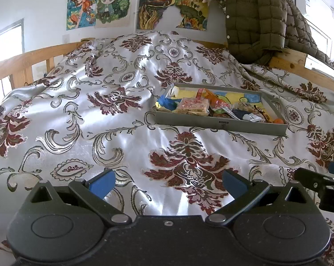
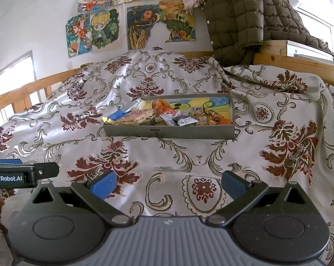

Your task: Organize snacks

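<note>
Bright daylight, satin glare, fisheye-warped edges

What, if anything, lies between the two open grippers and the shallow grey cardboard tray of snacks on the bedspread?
Nothing visible. Only bare floral satin bedspread separates the left gripper and right gripper from the shallow grey cardboard tray. Both are open and empty.

Bare bedspread (image 2: 167, 155) before tray (image 2: 167, 132); jacket (image 2: 233, 22) behind.

Right tool (image 2: 168, 184) spread wide and empty above floral bedspread (image 2: 144, 155), grey snack tray (image 2: 169, 132) ahead, well apart.
</note>
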### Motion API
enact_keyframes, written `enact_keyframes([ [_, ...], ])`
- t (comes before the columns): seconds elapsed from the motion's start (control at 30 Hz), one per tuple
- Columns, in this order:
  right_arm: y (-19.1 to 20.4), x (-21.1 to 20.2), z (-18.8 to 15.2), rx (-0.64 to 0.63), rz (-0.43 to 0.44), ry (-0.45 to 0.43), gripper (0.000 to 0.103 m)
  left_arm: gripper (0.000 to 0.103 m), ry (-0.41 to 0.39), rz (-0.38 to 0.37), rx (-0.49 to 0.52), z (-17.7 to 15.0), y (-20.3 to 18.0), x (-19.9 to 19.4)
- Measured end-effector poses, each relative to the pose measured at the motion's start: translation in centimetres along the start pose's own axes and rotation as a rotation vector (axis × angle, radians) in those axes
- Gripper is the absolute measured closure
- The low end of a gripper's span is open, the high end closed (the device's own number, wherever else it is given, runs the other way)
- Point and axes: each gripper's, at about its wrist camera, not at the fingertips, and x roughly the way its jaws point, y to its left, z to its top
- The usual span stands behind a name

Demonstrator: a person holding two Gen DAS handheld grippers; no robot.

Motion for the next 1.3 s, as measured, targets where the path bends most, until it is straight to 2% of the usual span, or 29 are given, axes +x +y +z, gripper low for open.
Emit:
enact_keyframes([
  [1.3,0.02,0.0,-0.01,0.0,0.0,0.006,0.0,0.001,0.017,0.002,-0.032,-0.41,0.39,0.0],
])
